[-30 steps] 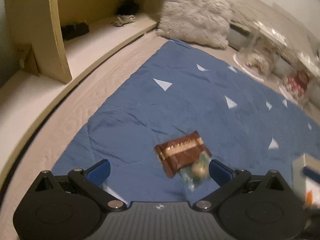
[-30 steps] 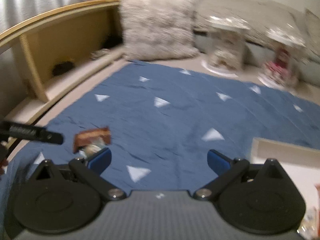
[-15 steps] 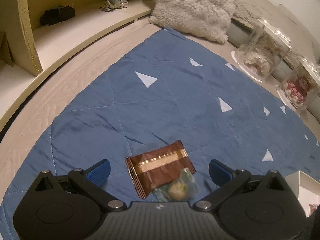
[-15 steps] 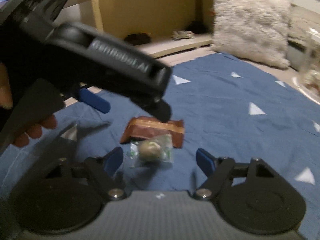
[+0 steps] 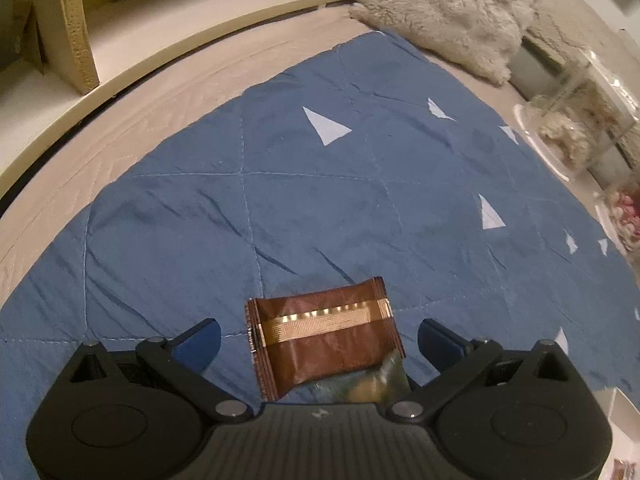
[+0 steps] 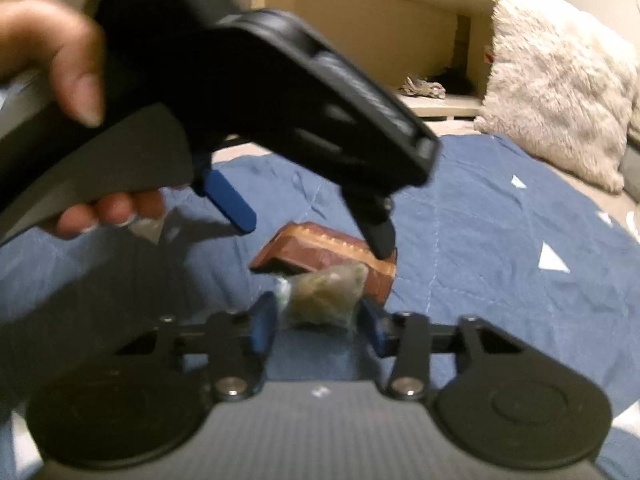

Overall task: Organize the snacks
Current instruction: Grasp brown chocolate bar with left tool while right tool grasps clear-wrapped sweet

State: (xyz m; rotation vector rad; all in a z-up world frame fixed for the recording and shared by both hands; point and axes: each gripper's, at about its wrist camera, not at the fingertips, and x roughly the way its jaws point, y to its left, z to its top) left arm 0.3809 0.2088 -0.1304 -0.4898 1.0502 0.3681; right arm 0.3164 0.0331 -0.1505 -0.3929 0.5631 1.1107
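Note:
A brown snack packet with a gold band [image 5: 326, 340] lies on the blue quilt [image 5: 320, 200], between the wide-open jaws of my left gripper [image 5: 318, 340]. A small clear-wrapped candy [image 5: 360, 388] lies against the packet's near edge. In the right wrist view my right gripper [image 6: 318, 316] is shut on that clear-wrapped candy [image 6: 324, 296], with the brown packet [image 6: 316, 250] just behind it. The left gripper [image 6: 316, 236] hangs over the packet there, open, held by a hand [image 6: 52, 52].
A fluffy grey cushion [image 5: 448, 12] lies at the quilt's far end. A curved wooden shelf [image 5: 168, 28] runs along the left. Clear domed containers [image 5: 572, 132] stand at the right. A white box corner [image 5: 622, 420] shows at the lower right.
My right gripper has swung left to the snacks and shut on the clear-wrapped candy. My left gripper has moved forward so that the brown packet sits between its open jaws.

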